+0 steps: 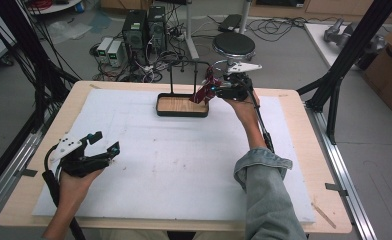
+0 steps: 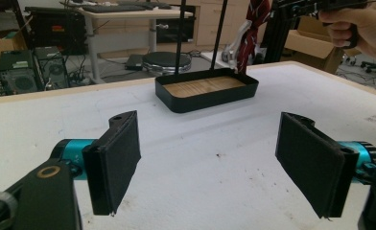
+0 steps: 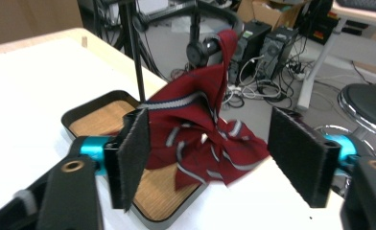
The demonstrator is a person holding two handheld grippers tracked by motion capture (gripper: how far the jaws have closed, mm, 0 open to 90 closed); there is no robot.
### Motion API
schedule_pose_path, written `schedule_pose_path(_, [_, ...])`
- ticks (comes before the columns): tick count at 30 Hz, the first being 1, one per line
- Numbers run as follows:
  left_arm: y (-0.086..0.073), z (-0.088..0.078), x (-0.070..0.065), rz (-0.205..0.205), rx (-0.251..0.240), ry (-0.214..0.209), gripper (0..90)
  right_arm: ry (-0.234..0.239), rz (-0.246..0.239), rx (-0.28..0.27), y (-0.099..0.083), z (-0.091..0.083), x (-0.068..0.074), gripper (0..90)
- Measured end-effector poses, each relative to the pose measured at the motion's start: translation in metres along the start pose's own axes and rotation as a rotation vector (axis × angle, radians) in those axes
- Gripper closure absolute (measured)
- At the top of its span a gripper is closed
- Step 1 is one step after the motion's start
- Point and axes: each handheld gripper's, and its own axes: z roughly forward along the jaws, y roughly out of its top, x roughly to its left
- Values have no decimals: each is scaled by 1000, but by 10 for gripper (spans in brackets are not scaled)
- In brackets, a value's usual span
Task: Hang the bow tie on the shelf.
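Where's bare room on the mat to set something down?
The widest free patch on the white mat lies between the black tray and the near edge, bordered by the left tool and the person's right sleeve. The mat's far-left corner is bare too. Crowded: the tray's right end, where the red striped bow hangs by the right tool.

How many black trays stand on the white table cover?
1. The black tray with a wooden floor sits at the far middle of the white cover, below the hanging red striped cloth.
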Motion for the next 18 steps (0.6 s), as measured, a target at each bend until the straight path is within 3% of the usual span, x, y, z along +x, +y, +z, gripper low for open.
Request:
schedule_pose_path(4, [0, 0, -1, 3, 0, -4, 237, 4, 8, -27, 3, -14, 0, 216])
schedule_pose_path(10, [0, -1, -2, 4, 1, -1, 236, 3, -8, -77, 10, -34, -1, 204])
schedule_pose_path(18, [-1, -2, -1, 2, 0, 9, 236, -12, 5, -112, 12, -56, -3, 176])
